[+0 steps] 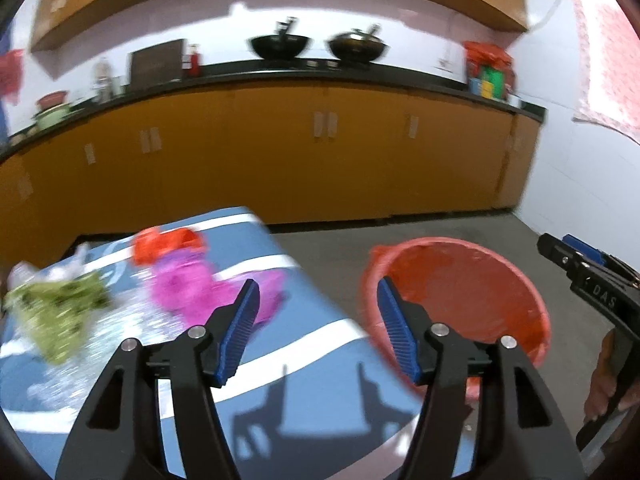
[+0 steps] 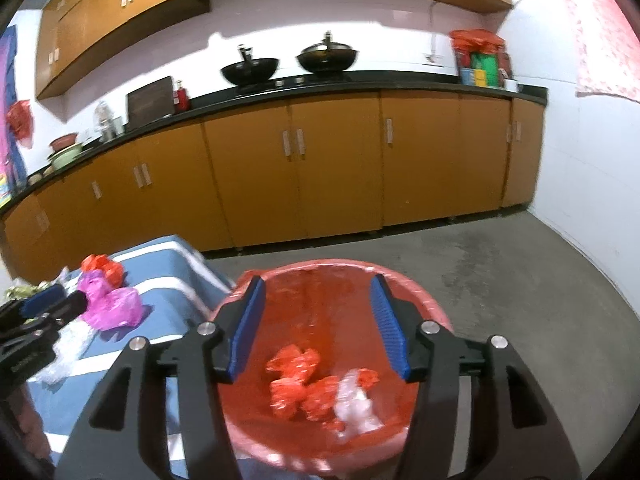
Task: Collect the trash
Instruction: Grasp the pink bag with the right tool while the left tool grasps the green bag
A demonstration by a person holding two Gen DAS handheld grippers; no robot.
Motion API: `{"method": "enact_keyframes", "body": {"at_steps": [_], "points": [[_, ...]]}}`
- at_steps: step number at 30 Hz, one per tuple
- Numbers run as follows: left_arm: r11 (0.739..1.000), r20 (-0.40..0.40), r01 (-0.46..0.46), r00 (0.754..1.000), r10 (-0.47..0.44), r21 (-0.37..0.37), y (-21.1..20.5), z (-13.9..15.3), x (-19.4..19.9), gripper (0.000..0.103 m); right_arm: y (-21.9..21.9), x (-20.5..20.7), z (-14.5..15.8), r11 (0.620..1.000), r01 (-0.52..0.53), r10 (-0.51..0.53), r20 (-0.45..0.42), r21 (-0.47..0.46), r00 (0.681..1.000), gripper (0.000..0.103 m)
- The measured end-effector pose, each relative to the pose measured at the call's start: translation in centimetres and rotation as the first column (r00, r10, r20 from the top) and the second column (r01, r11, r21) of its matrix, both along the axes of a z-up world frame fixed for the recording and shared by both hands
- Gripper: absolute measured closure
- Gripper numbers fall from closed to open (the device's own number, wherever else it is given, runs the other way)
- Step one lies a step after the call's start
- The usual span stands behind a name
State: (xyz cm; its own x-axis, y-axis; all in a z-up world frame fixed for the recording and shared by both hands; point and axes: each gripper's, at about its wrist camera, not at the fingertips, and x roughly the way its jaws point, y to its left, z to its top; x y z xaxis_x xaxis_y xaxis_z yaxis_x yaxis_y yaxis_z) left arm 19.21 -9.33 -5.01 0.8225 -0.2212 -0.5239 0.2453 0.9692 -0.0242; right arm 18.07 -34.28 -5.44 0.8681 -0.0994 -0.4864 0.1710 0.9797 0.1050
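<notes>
Left wrist view is showing the left gripper (image 1: 318, 300) hanging with its jaws apart and empty over the blue striped table (image 1: 320, 364), where a pink bag (image 1: 192, 288), an orange bag (image 1: 168, 244) and a green wrapper (image 1: 60, 320) are lying blurred; the bucket's (image 1: 532, 300) inside is looking bare from this angle. Right wrist view is looking down with the right gripper (image 2: 318, 300), jaws apart and empty, over that red bucket, showing crumpled orange scraps (image 2: 296, 384) and clear plastic (image 2: 356, 404) lying inside.
</notes>
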Motion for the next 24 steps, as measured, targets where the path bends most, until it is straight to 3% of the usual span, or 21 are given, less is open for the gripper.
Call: {"method": "enact_keyframes", "body": {"at_steps": [6,13,18,24], "points": [[0.981,0.039,-0.193,0.981,0.193,0.003,8.4,0.1,-3.0,0.039,5.5,0.9,-0.2,0.993,-0.119,0.119,-0.02,0.007,0.993,0.047],[0.906,0.087,-0.42,0.906,0.415,0.054,17.7,-1.0,-5.8,0.035,13.3,2.7,-1.2,0.967,-0.253,0.253,-0.057,0.016,0.966,0.047],[0.852,0.055,-0.521,0.853,0.519,0.041,23.1,-2.2,-5.8,0.035,18.7,4.2,-2.1,0.944,-0.331,0.33,-0.082,0.0,0.941,0.047],[0.819,0.076,-0.571,0.821,0.566,0.055,25.8,-2.7,-5.5,0.028,24.1,6.9,-3.2,0.926,-0.377,0.372,-0.113,-0.019,0.921,0.047]]}}
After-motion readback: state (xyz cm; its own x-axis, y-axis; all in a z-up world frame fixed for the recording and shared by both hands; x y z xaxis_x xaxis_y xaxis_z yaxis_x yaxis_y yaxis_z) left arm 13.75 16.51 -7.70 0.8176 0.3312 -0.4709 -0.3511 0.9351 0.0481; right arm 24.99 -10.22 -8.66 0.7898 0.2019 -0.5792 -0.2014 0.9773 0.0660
